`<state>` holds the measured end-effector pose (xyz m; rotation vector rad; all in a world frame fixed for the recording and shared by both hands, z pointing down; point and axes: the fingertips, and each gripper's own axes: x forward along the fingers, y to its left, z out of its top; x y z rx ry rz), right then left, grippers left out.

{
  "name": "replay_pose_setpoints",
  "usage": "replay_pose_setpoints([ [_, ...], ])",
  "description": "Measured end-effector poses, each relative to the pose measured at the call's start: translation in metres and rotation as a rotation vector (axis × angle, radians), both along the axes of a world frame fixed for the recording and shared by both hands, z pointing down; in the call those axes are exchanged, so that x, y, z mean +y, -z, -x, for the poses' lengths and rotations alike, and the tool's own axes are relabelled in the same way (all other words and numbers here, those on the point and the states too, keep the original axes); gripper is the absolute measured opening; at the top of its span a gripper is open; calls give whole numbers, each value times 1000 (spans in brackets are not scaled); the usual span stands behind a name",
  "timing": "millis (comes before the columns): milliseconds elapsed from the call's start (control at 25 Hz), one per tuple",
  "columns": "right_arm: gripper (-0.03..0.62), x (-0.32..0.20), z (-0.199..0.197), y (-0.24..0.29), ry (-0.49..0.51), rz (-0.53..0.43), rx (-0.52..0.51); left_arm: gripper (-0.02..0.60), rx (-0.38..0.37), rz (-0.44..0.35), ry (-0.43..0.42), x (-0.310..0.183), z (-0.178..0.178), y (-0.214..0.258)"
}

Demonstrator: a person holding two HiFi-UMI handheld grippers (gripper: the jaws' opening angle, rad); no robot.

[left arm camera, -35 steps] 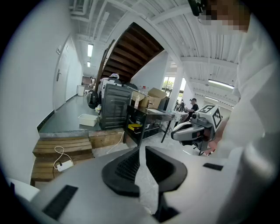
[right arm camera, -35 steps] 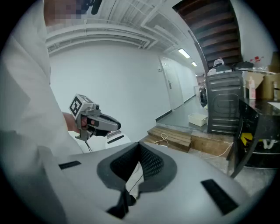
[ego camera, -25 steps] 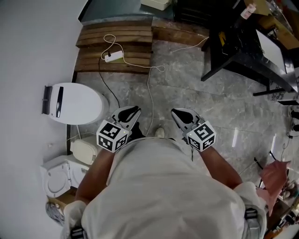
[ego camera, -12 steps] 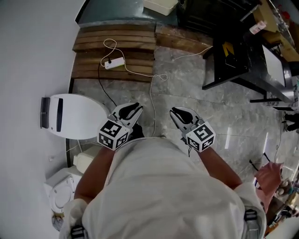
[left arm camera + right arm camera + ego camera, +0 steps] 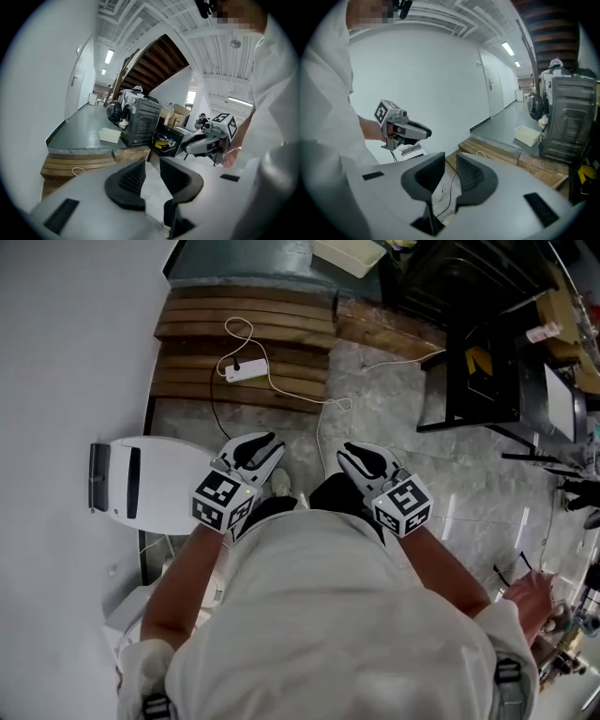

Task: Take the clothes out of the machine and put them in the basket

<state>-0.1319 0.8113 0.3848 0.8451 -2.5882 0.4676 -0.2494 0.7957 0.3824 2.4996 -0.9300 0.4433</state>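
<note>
While the person walks across the marble floor, the wooden platform [image 5: 244, 352] has slid down the head view over the past second, so it is now closer in front of them.

Left of the platform's near edge, the white oval-lidded unit [image 5: 141, 491] by the wall has dropped back level with the person's left arm. The left gripper [image 5: 265, 452] is held on the near side of the platform. Its jaws were together a second ago and are now opening to a narrow gap, with only floor showing between them. A power strip [image 5: 246, 369] and its white cable lie on the platform slats, straight ahead of that gripper.

The right gripper [image 5: 349, 457] hangs near the platform's right end. Its jaws are parting too, about halfway, and hold nothing.

Beyond the platform's far right corner sits a white tub [image 5: 347, 254], probably the basket. Just past it stands the dark machine [image 5: 143, 124]. A pale bundle at its door [image 5: 123, 123] may be the clothes, though it is too small to be sure.

Nothing has been taken out yet. I judge this as the approach, with both grippers being readied for a first reach once the platform is crossed.
</note>
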Motion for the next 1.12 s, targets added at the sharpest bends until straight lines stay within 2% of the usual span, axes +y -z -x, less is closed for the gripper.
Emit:
replay_pose_setpoints([
  [200, 57, -32, 23, -1, 23, 20, 29, 95, 25, 19, 52, -34, 31, -6],
  [560, 55, -137, 38, -14, 43, 41, 18, 95, -1, 7, 78, -138, 45, -11],
  [880, 55, -268, 44, -28, 48, 74, -24, 95, -28, 14, 79, -276, 42, -13],
  [1120, 55, -384, 25, -27, 43, 106, -41, 95, -52, 20, 47, -407, 13, -2],
])
